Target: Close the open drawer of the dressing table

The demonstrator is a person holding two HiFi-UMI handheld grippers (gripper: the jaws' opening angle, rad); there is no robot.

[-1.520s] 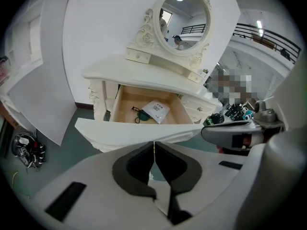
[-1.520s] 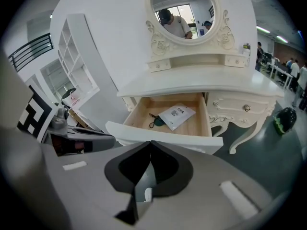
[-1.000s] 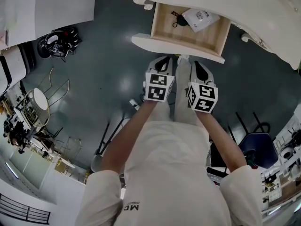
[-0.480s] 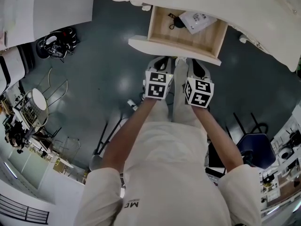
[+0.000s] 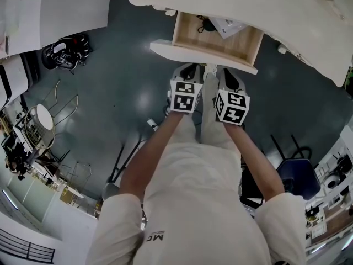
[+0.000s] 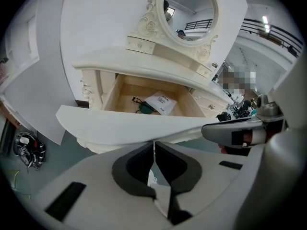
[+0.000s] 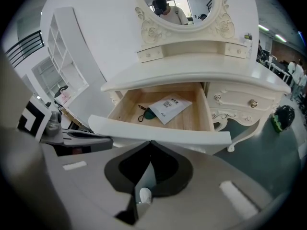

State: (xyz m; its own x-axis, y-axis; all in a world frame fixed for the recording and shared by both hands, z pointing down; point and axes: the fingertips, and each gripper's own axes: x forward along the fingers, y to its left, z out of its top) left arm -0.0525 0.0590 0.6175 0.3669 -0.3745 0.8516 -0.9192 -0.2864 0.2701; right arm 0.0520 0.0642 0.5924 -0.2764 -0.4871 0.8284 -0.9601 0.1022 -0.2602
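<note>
**A:** What's far left?

**B:** Black gear (image 5: 66,51) on the floor, well apart from the dressing table (image 5: 287,15).

**A:** And the left gripper (image 6: 154,143)?

**B:** Its jaws are pressed together with nothing between them. The tips sit right at the lower edge of the drawer (image 6: 120,123) front, left of its middle.

**A:** Where's the drawer itself?

**B:** In the centre, pulled out from under the tabletop, with its wooden inside showing. A dark green pouch (image 6: 143,109) lies in it, and a white packet (image 6: 161,103) is just beside that on the right, touching or overlapping it. Both are toward the back.

**A:** The right gripper (image 7: 150,143)?

**B:** Its jaws are also closed on each other and hold nothing. The tips are up against the same front panel, just beside the left gripper. From the head view the two marker cubes sit side by side, near each other, below the panel.

**A:** Anything further right?

**B:** An oval mirror (image 7: 175,1) stands above, and a side cabinet with a knob (image 7: 253,103) is to the drawer's right.
</note>
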